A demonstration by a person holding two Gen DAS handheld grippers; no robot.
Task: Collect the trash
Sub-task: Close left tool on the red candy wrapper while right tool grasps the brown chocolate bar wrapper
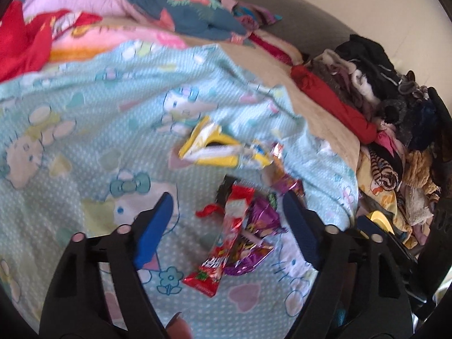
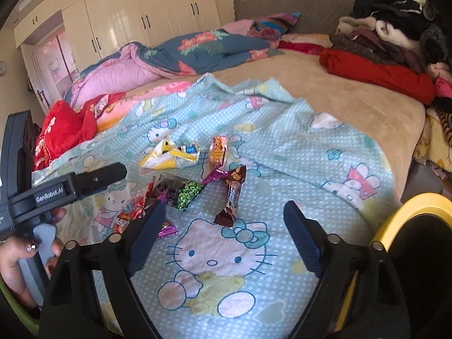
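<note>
Several snack wrappers lie on a light blue cartoon-cat blanket [image 2: 282,147]. In the left wrist view my left gripper [image 1: 228,206] is open, its jaws on either side of a red wrapper [image 1: 223,243] and a purple wrapper [image 1: 254,243], just above them. A yellow wrapper [image 1: 214,149] lies beyond. In the right wrist view my right gripper [image 2: 223,214] is open and empty above the blanket, just short of a brown wrapper [image 2: 231,195]. A green and black wrapper [image 2: 183,192], an orange wrapper [image 2: 219,151] and the yellow wrapper [image 2: 169,155] lie farther off.
A yellow-rimmed black bin [image 2: 409,248] stands at the bed's right edge. A pile of clothes [image 2: 395,36] lies at the right, a red cloth [image 2: 62,130] at the left and quilts [image 2: 169,56] at the back. White wardrobes [image 2: 127,14] line the far wall.
</note>
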